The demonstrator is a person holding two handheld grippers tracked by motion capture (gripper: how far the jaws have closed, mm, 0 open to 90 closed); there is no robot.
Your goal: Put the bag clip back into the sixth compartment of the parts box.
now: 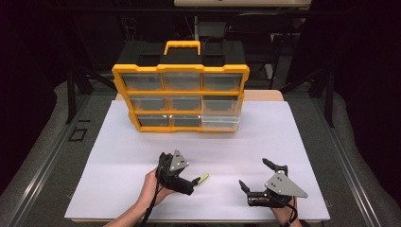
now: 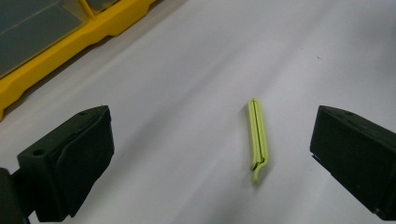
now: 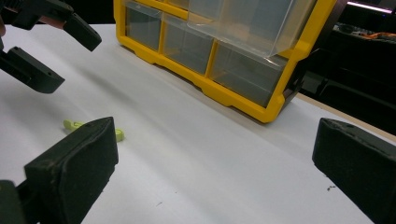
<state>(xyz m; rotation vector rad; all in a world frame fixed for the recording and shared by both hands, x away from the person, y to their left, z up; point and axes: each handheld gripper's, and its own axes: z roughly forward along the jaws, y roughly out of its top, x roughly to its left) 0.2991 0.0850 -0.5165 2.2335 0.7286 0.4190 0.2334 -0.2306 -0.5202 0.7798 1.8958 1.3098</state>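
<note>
White sheeting covers the table (image 1: 142, 156), which is surrounded by a dark room with grey floor on either side. On this white surface, towards the near edge and a little left of centre, a small lime-green clip (image 1: 203, 178) is seen lying flat. In the left gripper view the green clip (image 2: 258, 137) is shown as a slim, closed strip with a small hooked end, lying between the two black fingers but touched by neither.

Just left of the clip, the left gripper (image 1: 195, 180) is held low over the table in the person's left hand (image 1: 151, 188), its fingers spread wide apart and pointed at the clip. A grey three-cornered plate is carried on its top.

Further to the right, well apart from the clip, the right gripper (image 1: 255, 176) is held near the front edge of the table, its fingers also spread wide and nothing held between them. In the right gripper view the clip (image 3: 119, 135) is partly hidden behind one black finger.

At the far side of the table a yellow organiser case (image 1: 179, 97) is stood upright, with a yellow handle on top and rows of clear-fronted drawers. One clear drawer (image 1: 220, 120) at its lower right is seen pulled out slightly.
</note>
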